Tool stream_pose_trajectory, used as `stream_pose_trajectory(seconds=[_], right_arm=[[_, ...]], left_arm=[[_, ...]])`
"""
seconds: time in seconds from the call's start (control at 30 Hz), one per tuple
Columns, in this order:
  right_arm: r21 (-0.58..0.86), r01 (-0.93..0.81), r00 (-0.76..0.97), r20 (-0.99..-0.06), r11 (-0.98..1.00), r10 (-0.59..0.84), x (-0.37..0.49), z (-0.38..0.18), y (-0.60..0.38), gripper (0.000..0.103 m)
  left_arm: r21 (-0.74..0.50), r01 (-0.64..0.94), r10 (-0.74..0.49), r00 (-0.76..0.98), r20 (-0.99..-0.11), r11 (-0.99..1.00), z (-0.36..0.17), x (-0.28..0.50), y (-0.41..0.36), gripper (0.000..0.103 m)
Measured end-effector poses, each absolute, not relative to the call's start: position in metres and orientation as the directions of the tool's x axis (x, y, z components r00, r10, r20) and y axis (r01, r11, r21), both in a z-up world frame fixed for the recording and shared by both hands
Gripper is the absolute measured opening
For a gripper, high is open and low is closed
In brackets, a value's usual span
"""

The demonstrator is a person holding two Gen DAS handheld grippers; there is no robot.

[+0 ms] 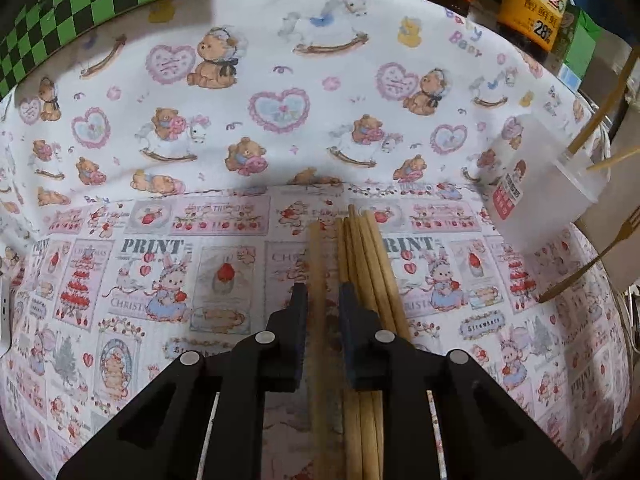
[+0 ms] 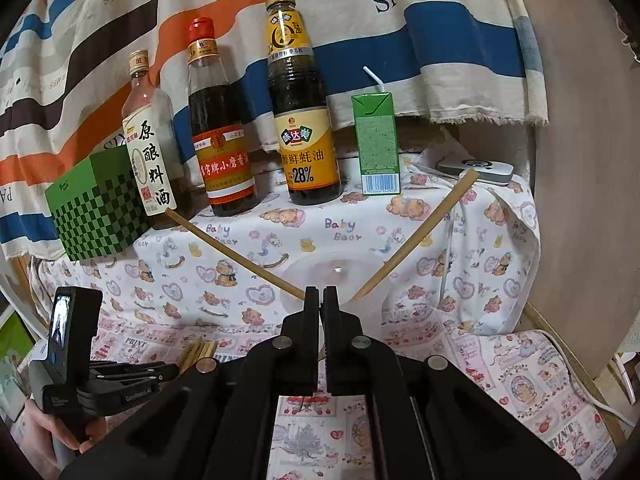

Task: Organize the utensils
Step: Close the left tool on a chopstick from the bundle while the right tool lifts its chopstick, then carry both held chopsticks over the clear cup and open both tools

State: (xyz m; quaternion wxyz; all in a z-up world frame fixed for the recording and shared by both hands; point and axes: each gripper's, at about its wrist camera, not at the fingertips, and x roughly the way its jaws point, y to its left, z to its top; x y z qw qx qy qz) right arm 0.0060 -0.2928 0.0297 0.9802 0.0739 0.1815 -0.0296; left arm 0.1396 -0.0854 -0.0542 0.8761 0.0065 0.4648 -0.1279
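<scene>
Several wooden chopsticks [image 1: 370,256] lie in a bundle on the patterned cloth. My left gripper [image 1: 323,294] is open and straddles one separate chopstick [image 1: 317,264]; its right finger rests on the bundle. A clear plastic holder [image 1: 548,188] at the right holds two chopsticks [image 1: 600,120]. In the right wrist view that holder [image 2: 334,280] sits just beyond my right gripper [image 2: 321,294], with chopsticks leaning out left [image 2: 232,254] and right [image 2: 420,236]. The right gripper's fingers are nearly together; a thin handle seems to hang between them. A bronze fork [image 1: 588,260] hangs at the right.
Sauce bottles [image 2: 300,120], a green juice carton [image 2: 376,144] and a green checked box [image 2: 96,204] stand on the raised shelf behind. A white device [image 2: 476,168] and cable lie at the right. The left gripper's body [image 2: 80,360] shows at lower left.
</scene>
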Motion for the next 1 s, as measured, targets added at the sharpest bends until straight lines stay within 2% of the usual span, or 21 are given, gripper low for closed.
stream_pose_trajectory(seconds=[0.07,0.13,0.3,0.4,0.57,0.73,0.8,0.87,1.0], right_arm=[[0.135,0.088,0.931,-0.362,0.987,-0.033,0.007,0.029,-0.294,0.002],[0.137,0.088,0.93,-0.367,0.987,-0.032,0.009,0.028,-0.295,0.002],[0.136,0.089,0.931,-0.365,0.987,-0.033,0.009,0.028,-0.296,0.002],[0.137,0.088,0.931,-0.364,0.987,-0.033,0.009,0.028,-0.297,0.002],[0.149,0.087,0.933,-0.358,0.985,-0.028,0.005,0.031,-0.297,0.002],[0.181,0.065,0.949,-0.314,0.981,-0.005,-0.004,0.037,-0.299,0.002],[0.223,0.057,0.967,-0.255,0.973,0.002,-0.013,0.041,-0.304,0.002],[0.245,0.043,0.982,-0.187,0.969,0.004,-0.024,0.047,-0.307,0.002],[0.26,0.041,0.997,-0.068,0.965,-0.024,-0.044,0.059,-0.312,0.002]], left_arm=[[-0.117,0.214,-0.216,0.528,-0.821,0.97,-0.055,0.141,-0.081,0.015],[-0.129,0.193,-0.212,0.513,-0.832,0.973,-0.056,0.142,-0.072,0.006],[-0.18,0.23,-0.274,0.493,-0.826,0.956,-0.056,0.138,-0.06,0.006],[-0.202,0.232,-0.299,0.54,-0.787,0.951,-0.033,0.123,-0.047,0.006],[-0.249,0.246,-0.35,0.671,-0.654,0.937,0.017,0.083,-0.023,0.006],[-0.285,0.252,-0.358,0.832,-0.424,0.925,0.072,0.04,0.008,0.006],[-0.252,0.241,-0.317,0.888,-0.334,0.937,0.088,0.026,0.014,0.006],[-0.247,0.235,-0.302,0.911,-0.281,0.94,0.097,0.017,0.02,0.006],[-0.28,0.236,-0.306,0.921,-0.24,0.93,0.101,0.013,0.026,0.006]])
